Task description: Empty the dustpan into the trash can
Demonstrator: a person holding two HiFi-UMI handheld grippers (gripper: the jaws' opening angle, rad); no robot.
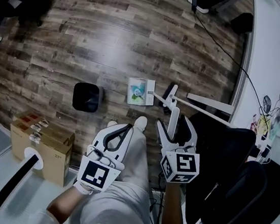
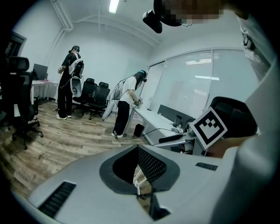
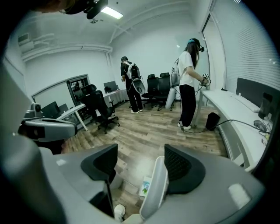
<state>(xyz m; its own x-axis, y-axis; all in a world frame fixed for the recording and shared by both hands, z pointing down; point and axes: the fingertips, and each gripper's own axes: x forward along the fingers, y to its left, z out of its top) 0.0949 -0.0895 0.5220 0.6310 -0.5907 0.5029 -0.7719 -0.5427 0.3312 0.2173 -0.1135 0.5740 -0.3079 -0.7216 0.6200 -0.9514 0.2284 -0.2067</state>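
The right gripper (image 1: pixel 172 124), jaws released, is straddling the upright dustpan handle (image 1: pixel 174 114); the left gripper (image 1: pixel 128 127), clenched empty, is hanging nearer the trash can (image 1: pixel 86 97).

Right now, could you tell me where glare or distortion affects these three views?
Head view: a pale sheen of glare on the wood floor, dark corners, straight lines bowed. Left gripper view: a bright ceiling light, black fisheye corners. Right gripper view: evenly lit, with a round fisheye border.
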